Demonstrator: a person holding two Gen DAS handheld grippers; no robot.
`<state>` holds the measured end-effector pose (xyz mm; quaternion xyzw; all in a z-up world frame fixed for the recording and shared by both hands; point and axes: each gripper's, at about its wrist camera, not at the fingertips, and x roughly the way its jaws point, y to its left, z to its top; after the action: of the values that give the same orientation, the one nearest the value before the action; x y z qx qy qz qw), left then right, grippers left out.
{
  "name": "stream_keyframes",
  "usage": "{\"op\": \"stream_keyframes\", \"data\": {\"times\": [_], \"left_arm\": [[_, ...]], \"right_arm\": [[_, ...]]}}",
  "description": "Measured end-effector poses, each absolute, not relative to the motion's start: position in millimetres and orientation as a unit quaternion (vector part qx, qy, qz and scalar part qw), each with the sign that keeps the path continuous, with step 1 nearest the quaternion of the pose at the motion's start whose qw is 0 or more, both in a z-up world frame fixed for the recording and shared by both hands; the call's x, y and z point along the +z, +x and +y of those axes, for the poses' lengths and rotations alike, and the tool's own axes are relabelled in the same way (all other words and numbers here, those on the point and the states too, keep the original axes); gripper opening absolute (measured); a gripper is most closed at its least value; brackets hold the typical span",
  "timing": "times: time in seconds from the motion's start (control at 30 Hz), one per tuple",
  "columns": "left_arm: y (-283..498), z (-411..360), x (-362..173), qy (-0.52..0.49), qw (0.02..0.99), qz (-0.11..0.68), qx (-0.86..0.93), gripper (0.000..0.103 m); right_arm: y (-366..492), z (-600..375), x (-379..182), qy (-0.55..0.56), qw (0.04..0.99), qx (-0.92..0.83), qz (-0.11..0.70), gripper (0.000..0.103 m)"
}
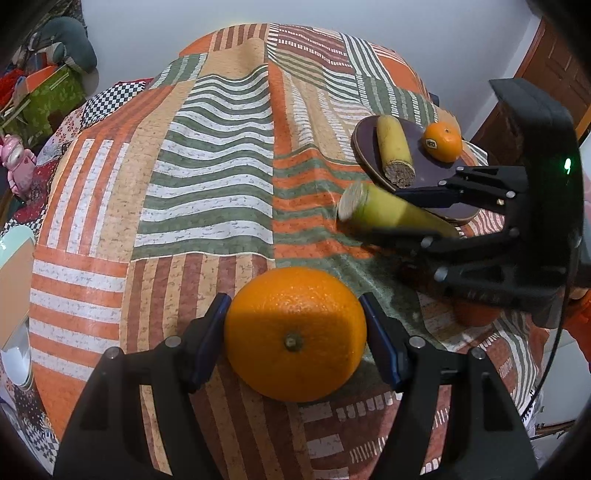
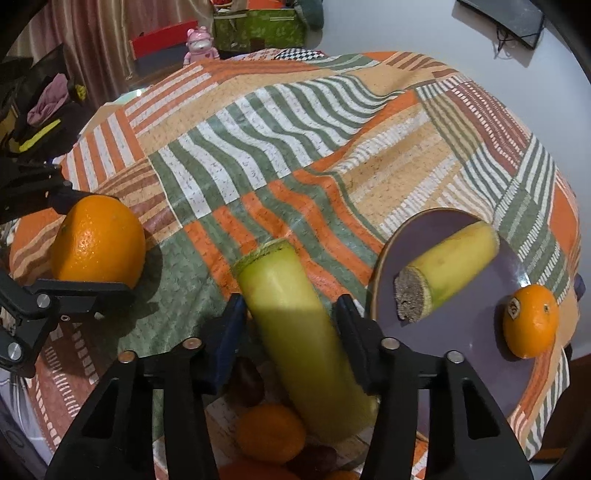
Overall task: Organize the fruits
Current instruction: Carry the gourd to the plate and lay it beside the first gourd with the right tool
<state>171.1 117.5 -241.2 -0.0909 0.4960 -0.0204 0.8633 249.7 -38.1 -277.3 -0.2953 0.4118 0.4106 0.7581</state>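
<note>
My left gripper (image 1: 295, 325) is shut on a large orange (image 1: 295, 334), held just above the patterned tablecloth; it also shows in the right wrist view (image 2: 98, 243) at the left. My right gripper (image 2: 290, 321) is shut on a yellow-green banana piece (image 2: 295, 332), seen in the left wrist view (image 1: 391, 212) beside the plate. A purple plate (image 2: 458, 332) at the right holds a second banana piece (image 2: 447, 271) and a small orange with a sticker (image 2: 530, 321). In the left wrist view the plate (image 1: 432, 170) lies behind the right gripper (image 1: 421, 212).
Below my right gripper lie another orange (image 2: 271, 432) and dark fruits (image 2: 249, 384). The striped tablecloth (image 1: 207, 177) covers the table. A green box (image 2: 258, 31) and pink toy (image 2: 201, 46) stand beyond the far edge. A pale bowl (image 1: 14, 295) sits at the left.
</note>
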Motion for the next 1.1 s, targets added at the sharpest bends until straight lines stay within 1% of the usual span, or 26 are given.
{"op": "stream_keyframes", "data": {"times": [0.03,0.2,0.33,0.47,0.63,0.73,0.83,1.1], "left_arm": [[170.6,117.4,-241.0,-0.091,0.864,0.495,-0.020,0.070],[170.4,116.6,-240.6,-0.089,0.865,0.493,-0.021,0.070],[171.7,119.1,-240.6,-0.093,0.865,0.493,-0.020,0.070],[172.7,120.2,-240.4,-0.097,0.866,0.491,-0.018,0.070],[175.7,119.5,-239.0,-0.096,0.867,0.490,-0.016,0.070],[179.4,119.1,-235.5,-0.096,0.869,0.484,-0.014,0.069],[183.4,116.5,-229.0,-0.093,0.874,0.477,-0.011,0.069],[195.2,96.3,-201.1,-0.072,0.890,0.451,-0.013,0.070]], "right_arm": [[252.6,-40.7,-274.3,-0.287,0.760,0.409,0.416,0.039],[263.8,-38.5,-279.1,-0.279,0.749,0.405,0.445,0.038],[264.0,-30.5,-282.8,-0.297,0.744,0.408,0.438,0.038],[272.2,-23.3,-291.5,-0.294,0.736,0.409,0.451,0.040],[268.6,-23.3,-290.8,-0.298,0.745,0.407,0.437,0.038],[265.4,-31.2,-282.1,-0.282,0.760,0.400,0.428,0.036],[263.1,-45.4,-263.6,-0.246,0.779,0.400,0.416,0.035],[249.1,-88.3,-216.9,-0.201,0.818,0.391,0.372,0.032]]}}
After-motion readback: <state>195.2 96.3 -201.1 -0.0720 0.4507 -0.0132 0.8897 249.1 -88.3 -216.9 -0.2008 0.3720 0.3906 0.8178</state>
